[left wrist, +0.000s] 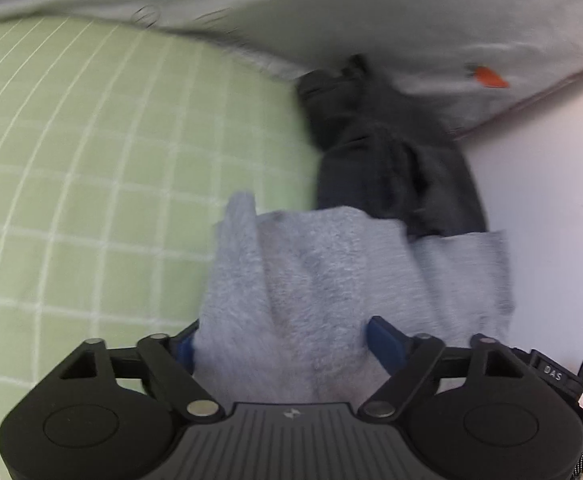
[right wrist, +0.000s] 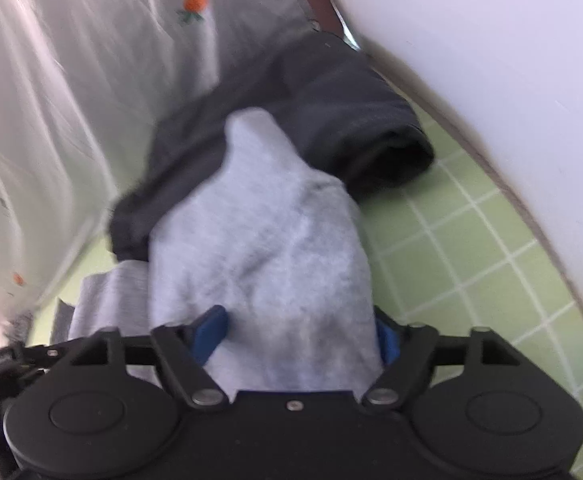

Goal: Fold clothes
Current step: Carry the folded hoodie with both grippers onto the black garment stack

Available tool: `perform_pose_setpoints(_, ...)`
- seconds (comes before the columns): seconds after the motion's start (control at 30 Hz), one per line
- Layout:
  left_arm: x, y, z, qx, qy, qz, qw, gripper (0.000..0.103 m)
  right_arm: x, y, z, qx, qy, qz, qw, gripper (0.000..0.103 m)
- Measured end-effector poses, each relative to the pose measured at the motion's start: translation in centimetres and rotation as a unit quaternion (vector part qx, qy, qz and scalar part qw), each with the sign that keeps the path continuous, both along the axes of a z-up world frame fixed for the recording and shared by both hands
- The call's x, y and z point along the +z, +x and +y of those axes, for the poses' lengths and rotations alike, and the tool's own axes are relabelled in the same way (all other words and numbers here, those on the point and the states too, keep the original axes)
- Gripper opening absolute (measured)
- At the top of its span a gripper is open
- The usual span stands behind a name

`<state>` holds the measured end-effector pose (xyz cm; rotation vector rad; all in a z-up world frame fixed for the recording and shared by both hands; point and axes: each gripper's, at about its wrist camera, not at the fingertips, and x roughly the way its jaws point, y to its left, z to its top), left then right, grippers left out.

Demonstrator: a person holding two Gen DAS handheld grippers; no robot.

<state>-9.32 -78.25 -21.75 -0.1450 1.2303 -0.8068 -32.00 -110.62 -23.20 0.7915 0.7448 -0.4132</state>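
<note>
We count two garments on the green checked sheet [left wrist: 71,168]: one grey garment [left wrist: 291,280] and one dark garment [left wrist: 391,160] beyond it. Our left gripper [left wrist: 287,340] and right gripper [right wrist: 303,328] each clamp bunched grey fabric between blue pads.

Between my left gripper [left wrist: 287,340] fingers bunches a light grey garment [left wrist: 311,280] of fuzzy, fleecy, matt cloth, and my right gripper [right wrist: 299,328] frames the same soft nap. My bodies are matt black plastic with dull metal pivot pins, the finger pads [left wrist: 385,340] smooth blue. At upper centre lies a dark grey garment [right wrist: 331,120] of matt knit; the green checked sheet [left wrist: 91,160] is smooth woven cloth.
</note>
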Motion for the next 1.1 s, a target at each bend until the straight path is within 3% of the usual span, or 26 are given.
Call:
perform_pose_setpoints(0.13,-1.8,0.1,-0.2,-0.002,-0.038,0.049,0.9981,0.096,-0.7,0.4,0.6,0.008,0.018,-0.008,1.000,0.089)
perform_pose_setpoints(0.17,-2.2,-0.1,-0.6,-0.008,-0.041,0.055,0.9976,0.097,-1.0,0.8,0.6,0.008,0.027,-0.013,1.000,0.095)
perform_pose_setpoints(0.3,-2.4,-1.1,-2.3,-0.039,-0.047,0.038,0.9974,0.101,-1.4,2.0,1.2,0.028,0.045,-0.029,0.998,0.093)
perform_pose_setpoints(0.37,-2.5,-1.4,-2.6,-0.050,-0.053,0.045,0.9963,0.082,-0.8,1.7,1.5,0.034,0.051,-0.043,0.997,0.066)
perform_pose_setpoints(0.4,-2.3,-1.6,-2.7,-0.057,-0.056,0.044,0.9958,0.054,-0.5,1.5,1.7,0.037,0.054,-0.051,0.997,0.060)
perform_pose_setpoints(0.47,-1.7,-2.2,-2.7,-0.072,-0.058,0.029,0.9953,0.044,0.2,1.2,2.0,0.043,0.060,-0.067,0.995,0.041)
perform_pose_setpoints(0.5,-1.3,-2.5,-2.6,-0.079,-0.059,0.024,0.9948,0.039,0.5,1.0,2.2,0.046,0.063,-0.074,0.994,0.038)
perform_pose_setpoints(0.7,2.5,-4.3,-2.1,-0.110,-0.092,0.025,0.9893,0.033,3.3,-0.6,3.4,0.057,0.067,-0.112,0.990,0.035)
perform_pose_setpoints(0.83,5.9,-5.0,-2.0,-0.119,-0.135,0.008,0.9837,0.033,6.2,-2.7,3.6,0.029,0.066,-0.145,0.987,0.035)
perform_pose_setpoints(0.93,8.4,-4.7,-3.0,-0.127,-0.157,-0.025,0.9791,0.033,8.8,-3.1,3.3,0.021,0.043,-0.172,0.984,0.035)
perform_pose_setpoints(1.1,10.9,-1.8,-6.1,-0.130,-0.183,-0.075,0.9717,0.033,12.4,1.1,0.2,0.033,-0.022,-0.193,0.980,0.035)
